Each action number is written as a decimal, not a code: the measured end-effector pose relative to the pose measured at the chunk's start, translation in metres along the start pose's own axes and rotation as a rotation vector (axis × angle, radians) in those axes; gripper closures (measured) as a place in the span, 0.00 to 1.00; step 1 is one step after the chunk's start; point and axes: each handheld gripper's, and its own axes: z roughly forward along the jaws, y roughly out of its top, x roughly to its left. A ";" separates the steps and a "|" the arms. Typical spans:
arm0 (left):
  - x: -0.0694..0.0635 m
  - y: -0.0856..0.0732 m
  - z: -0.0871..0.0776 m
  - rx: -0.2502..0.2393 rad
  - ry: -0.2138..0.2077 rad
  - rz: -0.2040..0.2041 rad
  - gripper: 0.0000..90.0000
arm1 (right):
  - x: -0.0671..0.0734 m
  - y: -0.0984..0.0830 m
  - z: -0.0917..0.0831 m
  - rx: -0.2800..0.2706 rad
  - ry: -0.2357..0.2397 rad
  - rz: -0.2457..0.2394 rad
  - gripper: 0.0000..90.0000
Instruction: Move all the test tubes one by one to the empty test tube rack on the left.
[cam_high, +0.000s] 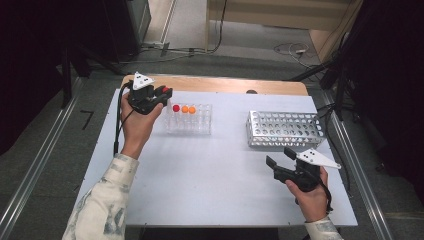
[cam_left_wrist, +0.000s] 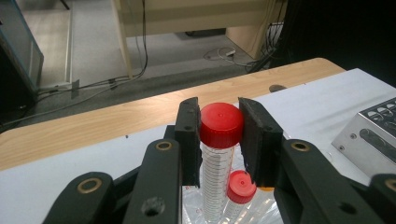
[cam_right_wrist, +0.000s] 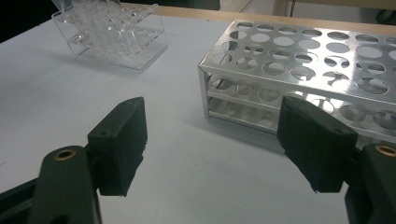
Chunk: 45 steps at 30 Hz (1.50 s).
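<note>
The left tongs (cam_left_wrist: 219, 135) are clamped on a red-capped tube (cam_left_wrist: 220, 140), both pads pressing the sides of its cap, and hold it upright just above the left end of the clear rack (cam_high: 189, 120). Printed graduation marks run down the tube's clear body in the left gripper view, too small to read. Just below it in that view stands a second red-capped tube (cam_left_wrist: 241, 187), still in the clear rack. From above, the clear rack shows three caps in a row along its far side: one red (cam_high: 176, 108) and two orange (cam_high: 188, 109). To the right of the clear rack, well apart on the white counter (cam_high: 210, 175), lies one perforated metal rack (cam_high: 285, 129), all its holes vacant. The right tongs (cam_right_wrist: 215, 149) stand wide with nothing between them, hovering in front of the metal rack, further right of the clear rack.
</note>
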 end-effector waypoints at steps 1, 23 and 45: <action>0.000 0.000 0.000 0.000 0.000 -0.001 0.78 | 0.000 0.000 0.000 0.000 0.000 0.000 0.25; -0.001 -0.010 0.009 0.017 0.014 0.011 0.78 | 0.000 0.000 -0.001 0.000 0.002 0.003 0.26; 0.000 -0.030 0.016 0.044 0.016 -0.018 0.78 | 0.001 -0.001 0.001 0.012 -0.009 -0.010 0.26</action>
